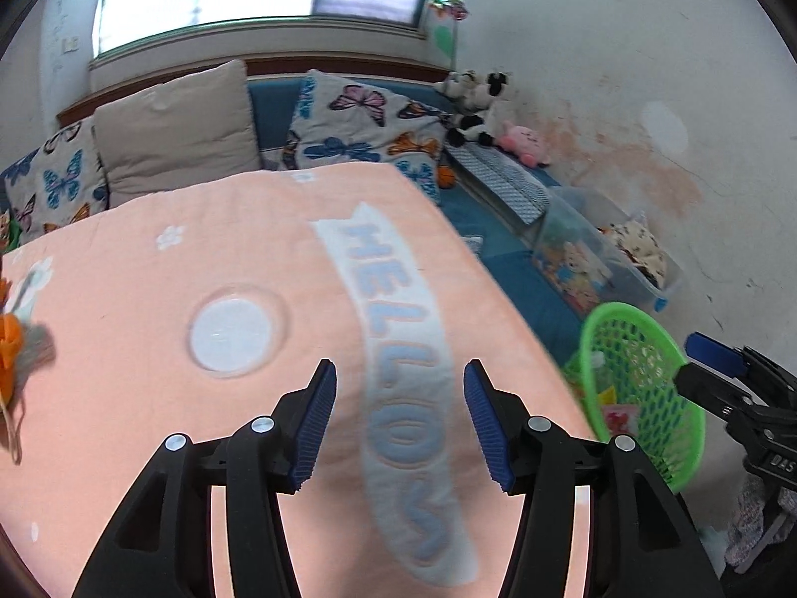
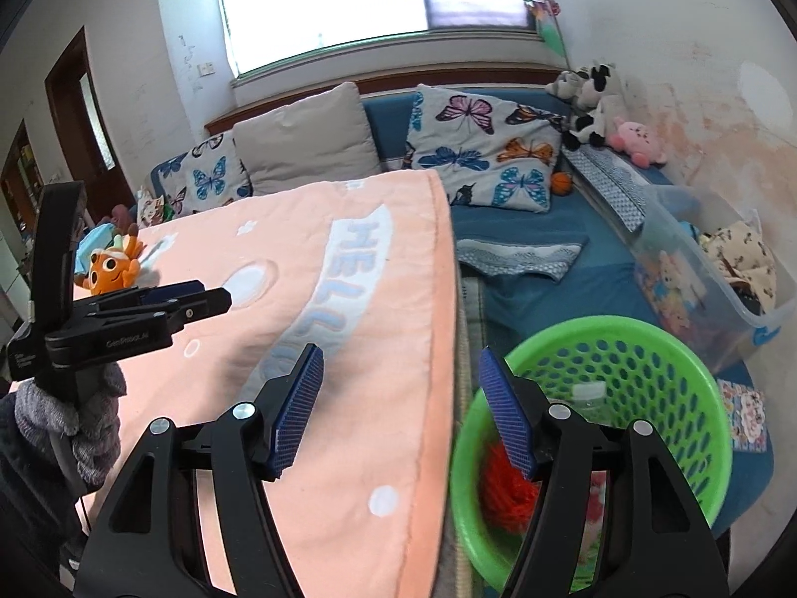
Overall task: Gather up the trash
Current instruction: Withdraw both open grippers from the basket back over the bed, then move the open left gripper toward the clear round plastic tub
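Left tool (image 1: 399, 423) wide open over peach blanket (image 1: 149, 249), right tool (image 2: 401, 411) wide open, empty, beside green basket (image 2: 697, 373)

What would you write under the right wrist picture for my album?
Open right gripper hovers between the peach HELLO blanket and a green basket holding a bottle.

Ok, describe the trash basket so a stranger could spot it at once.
Start at the peach HELLO blanket and go to its right edge. Just past that edge, lower down beside the blue sofa, sits the green basket. It is the only bright green, round, hole-patterned container; the clear storage bin behind it is rectangular.
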